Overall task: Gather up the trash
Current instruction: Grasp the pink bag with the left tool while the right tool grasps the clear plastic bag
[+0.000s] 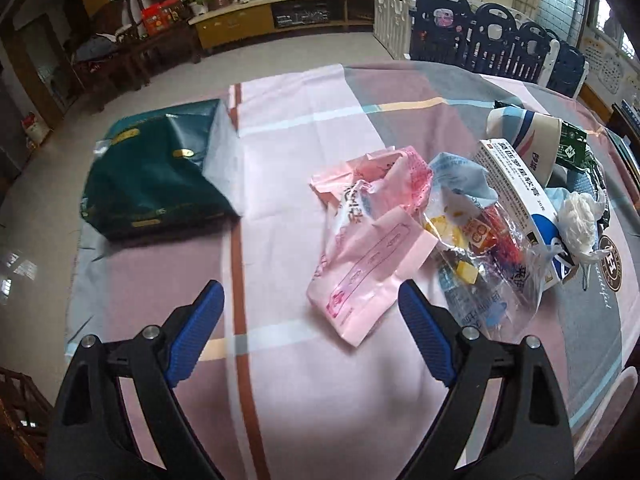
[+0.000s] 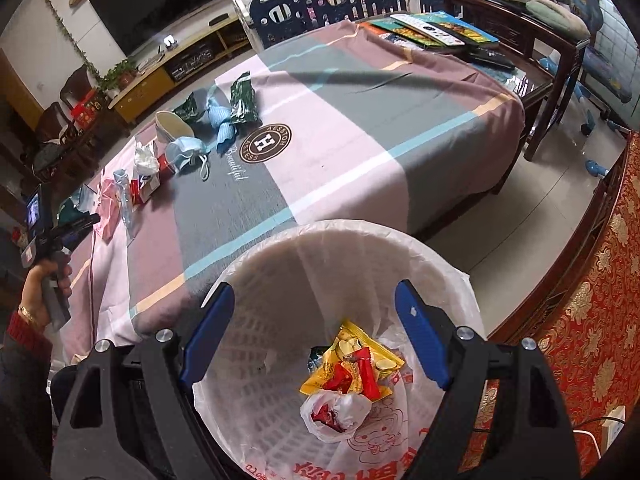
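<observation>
Left gripper [image 1: 310,320], jaws wide and empty, hangs just short of a pink wrapper [image 1: 368,276] on the table; right gripper [image 2: 316,320], also wide and empty, above the lined trash bin [image 2: 288,360] holding wrappers

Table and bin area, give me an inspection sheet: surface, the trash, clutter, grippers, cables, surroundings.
Surface: table under a checked cloth, pink, grey and mauve.
Job's things: pink wrapper, clear bag, white box, tissue, paper cup, face mask and green packet lie on the cloth; white lined bin already holds a yellow snack bag.
Clutter: dark green bag, books at the far end.
Grippers: left gripper open, empty, above the cloth by the pink wrapper; right gripper open, empty, above the bin.
Cables: white cable near a wall socket.
Surroundings: playpen fence, TV cabinet.
</observation>
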`<action>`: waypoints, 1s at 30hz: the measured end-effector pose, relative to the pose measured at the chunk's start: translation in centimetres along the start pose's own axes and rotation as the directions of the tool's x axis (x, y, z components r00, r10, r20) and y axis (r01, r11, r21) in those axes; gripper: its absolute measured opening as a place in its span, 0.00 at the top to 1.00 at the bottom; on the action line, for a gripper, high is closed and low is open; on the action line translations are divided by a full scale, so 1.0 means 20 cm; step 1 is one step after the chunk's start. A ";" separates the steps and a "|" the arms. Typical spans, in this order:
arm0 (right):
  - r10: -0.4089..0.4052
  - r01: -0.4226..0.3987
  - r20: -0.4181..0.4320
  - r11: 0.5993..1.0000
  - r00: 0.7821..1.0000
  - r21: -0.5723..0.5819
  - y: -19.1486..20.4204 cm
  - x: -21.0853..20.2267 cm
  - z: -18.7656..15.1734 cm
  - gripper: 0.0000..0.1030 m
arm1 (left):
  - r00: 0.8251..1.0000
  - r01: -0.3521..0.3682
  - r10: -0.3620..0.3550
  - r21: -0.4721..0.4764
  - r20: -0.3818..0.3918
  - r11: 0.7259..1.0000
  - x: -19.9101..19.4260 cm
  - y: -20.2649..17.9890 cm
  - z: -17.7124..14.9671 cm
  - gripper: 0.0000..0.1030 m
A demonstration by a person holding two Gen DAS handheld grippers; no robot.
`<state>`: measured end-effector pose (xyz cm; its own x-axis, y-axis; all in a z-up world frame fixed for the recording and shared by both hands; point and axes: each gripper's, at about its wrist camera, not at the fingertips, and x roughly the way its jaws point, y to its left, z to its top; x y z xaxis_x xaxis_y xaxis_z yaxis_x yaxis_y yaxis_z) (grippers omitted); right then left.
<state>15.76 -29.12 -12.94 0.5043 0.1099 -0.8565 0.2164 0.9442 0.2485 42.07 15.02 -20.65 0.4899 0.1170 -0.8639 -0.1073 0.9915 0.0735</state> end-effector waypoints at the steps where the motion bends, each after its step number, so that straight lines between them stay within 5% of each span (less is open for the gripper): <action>1: 0.001 -0.001 -0.005 1.000 1.000 0.000 0.01 0.02 0.01 0.21 | 1.000 0.023 -0.023 0.009 -0.004 1.000 0.03 -0.01 0.01 0.14; 3: 0.006 -0.007 -0.013 1.000 1.000 -0.004 0.04 0.04 0.02 0.21 | 0.998 0.068 -0.068 0.027 -0.009 0.997 0.08 -0.03 0.02 0.17; 5: 0.017 -0.017 -0.016 1.000 1.000 -0.018 0.10 0.07 0.04 0.21 | 0.994 0.111 -0.111 0.019 -0.024 0.994 0.13 -0.04 0.01 0.64; 6: 0.023 -0.023 -0.015 0.999 1.000 -0.029 0.13 0.08 0.05 0.21 | 0.992 0.119 -0.119 0.008 -0.039 0.993 0.14 -0.04 0.00 0.69; 7: 0.031 -0.032 -0.012 0.999 0.999 -0.042 0.17 0.09 0.06 0.21 | 0.991 0.132 -0.133 -0.012 -0.032 0.991 0.13 -0.02 -0.01 0.88; 9: 0.056 -0.056 -0.007 0.996 0.998 -0.068 0.26 0.11 0.09 0.21 | 0.985 0.173 -0.174 -0.038 -0.003 0.984 0.07 0.01 -0.06 0.90; 12: 0.112 -0.111 -0.004 0.984 0.994 -0.138 0.47 0.17 0.14 0.21 | 0.987 0.143 -0.140 -0.028 0.080 0.989 -0.11 0.03 -0.20 0.92; 19: 0.237 -0.228 -0.020 0.900 0.971 -0.371 1.17 0.46 0.25 0.22 | 0.976 0.142 -0.114 -0.145 0.188 0.979 -0.46 0.21 -0.62 0.92; 24: 0.168 -0.179 -0.064 0.879 0.984 -0.442 1.55 0.80 0.31 0.21 | 0.960 0.261 -0.223 -0.256 0.168 0.931 -0.43 0.35 -0.71 0.92; 26: 0.124 -0.142 -0.070 0.885 0.990 -0.443 1.62 0.93 0.32 0.22 | 0.965 0.239 -0.199 -0.257 0.174 0.936 -0.41 0.35 -0.70 0.92; 28: 0.096 -0.126 -0.092 0.891 0.991 -0.437 1.66 1.04 0.33 0.52 | 0.972 0.206 -0.172 -0.238 0.159 0.949 -0.40 0.33 -0.71 0.92; 29: 0.080 -0.124 -0.119 0.894 0.990 -0.430 1.67 1.07 0.32 0.76 | 0.974 0.196 -0.163 -0.223 0.157 0.955 -0.41 0.33 -0.73 0.92; 30: 0.082 -0.135 -0.143 0.900 0.986 -0.414 1.66 1.09 0.30 0.83 | 0.974 0.192 -0.162 -0.207 0.157 0.959 -0.41 0.32 -0.73 0.92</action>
<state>39.00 2.78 -20.53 0.3951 0.2299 -0.8894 -0.2193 0.9638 0.1517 24.75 19.59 -20.30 0.6304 -0.0373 -0.7754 -0.1881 0.9617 -0.1992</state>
